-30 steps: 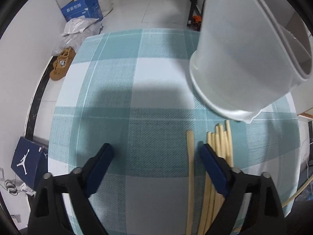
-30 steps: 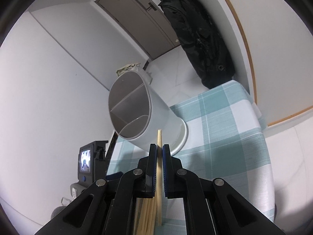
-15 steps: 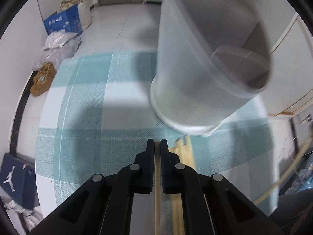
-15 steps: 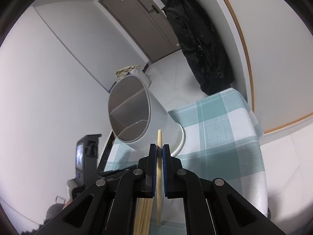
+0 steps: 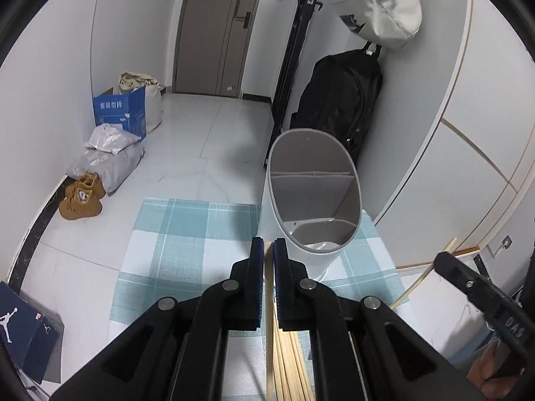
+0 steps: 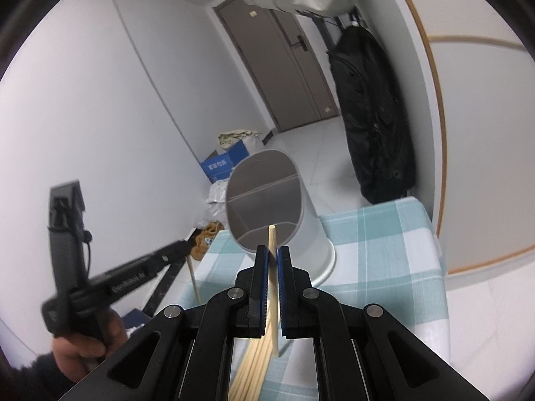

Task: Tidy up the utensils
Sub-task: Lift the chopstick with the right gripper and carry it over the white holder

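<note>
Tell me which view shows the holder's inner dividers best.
The left wrist view: the white utensil holder faces the camera, showing its dividers and floor beyond the chopstick in the left gripper. The right wrist view shows the holder smaller, the right gripper's chopstick crossing its mouth.

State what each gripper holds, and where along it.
Each holds one wooden chopstick. The left gripper pinches its chopstick near the far tip; the right gripper grips its chopstick just below the upper tip.

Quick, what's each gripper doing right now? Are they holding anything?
Left gripper: shut on a chopstick.
Right gripper: shut on another chopstick.
</note>
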`<state>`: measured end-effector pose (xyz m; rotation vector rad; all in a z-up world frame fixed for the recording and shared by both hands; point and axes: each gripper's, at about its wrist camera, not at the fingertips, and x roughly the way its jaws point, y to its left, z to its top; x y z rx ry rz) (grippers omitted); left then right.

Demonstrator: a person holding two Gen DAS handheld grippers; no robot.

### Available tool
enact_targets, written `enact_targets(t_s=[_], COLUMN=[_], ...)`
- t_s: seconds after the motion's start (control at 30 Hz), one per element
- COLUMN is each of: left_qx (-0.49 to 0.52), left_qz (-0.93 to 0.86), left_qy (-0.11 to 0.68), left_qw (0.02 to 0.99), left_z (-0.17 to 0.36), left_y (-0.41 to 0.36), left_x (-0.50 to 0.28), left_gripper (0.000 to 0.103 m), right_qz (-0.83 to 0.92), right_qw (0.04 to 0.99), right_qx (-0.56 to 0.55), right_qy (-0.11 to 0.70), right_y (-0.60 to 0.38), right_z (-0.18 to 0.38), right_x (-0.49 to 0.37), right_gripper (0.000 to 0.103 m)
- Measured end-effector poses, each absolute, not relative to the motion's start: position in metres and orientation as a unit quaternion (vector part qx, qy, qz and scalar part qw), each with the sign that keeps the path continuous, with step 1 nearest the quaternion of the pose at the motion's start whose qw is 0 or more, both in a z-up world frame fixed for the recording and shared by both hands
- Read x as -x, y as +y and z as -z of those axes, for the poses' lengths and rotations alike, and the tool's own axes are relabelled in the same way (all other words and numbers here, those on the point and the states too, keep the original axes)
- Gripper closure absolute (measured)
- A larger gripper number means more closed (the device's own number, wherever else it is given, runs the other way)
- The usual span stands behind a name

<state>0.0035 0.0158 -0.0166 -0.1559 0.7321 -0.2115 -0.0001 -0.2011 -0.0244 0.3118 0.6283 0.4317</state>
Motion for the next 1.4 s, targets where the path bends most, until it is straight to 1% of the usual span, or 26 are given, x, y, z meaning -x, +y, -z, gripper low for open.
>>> enact_targets(t_s=[0.2,0.47,0.63,0.9,1.03,1.13,1.4], left_qx=[0.081,0.092,0.111,0.126,0.133,0.13,0.122], left_qz=[0.121,0.129,0.128,0.106,0.093,0.088,0.091], left_qy=[0.342,0.309,0.262,0.195,0.183,0.172,0.154], left_qw=[0.928,0.938,0.95,0.967,0.97,0.972,0.976], left_z=[0.003,-0.036,-0.069,-0.107,-0.11,-0.103,-0.081], left_y=[0.023,0.026,0.031,0.033,0.033,0.032,0.028], left_x=[-0.005,-0.007,-0.019,-0.057,-0.082,-0.099,-0.124], left_gripper=[0.101,0.101,0.101,0.101,0.101,0.101,0.101], right_qz=[-0.204,-0.2,-0.207,-0.219,-0.218,-0.215,-0.205], right_qw=[0.925,0.93,0.927,0.933,0.937,0.94,0.943], right_qx=[-0.138,-0.142,-0.157,-0.136,-0.127,-0.124,-0.114], right_qy=[0.289,0.276,0.27,0.25,0.242,0.236,0.237], right_y=[-0.196,-0.197,-0.201,-0.194,-0.189,-0.187,-0.179], right_z=[0.015,-0.009,-0.041,-0.108,-0.133,-0.14,-0.126], right_x=[0.006,0.002,-0.01,-0.045,-0.073,-0.091,-0.134], right_gripper=[0.098,0.098,0.098,0.098,0.098,0.098,0.098])
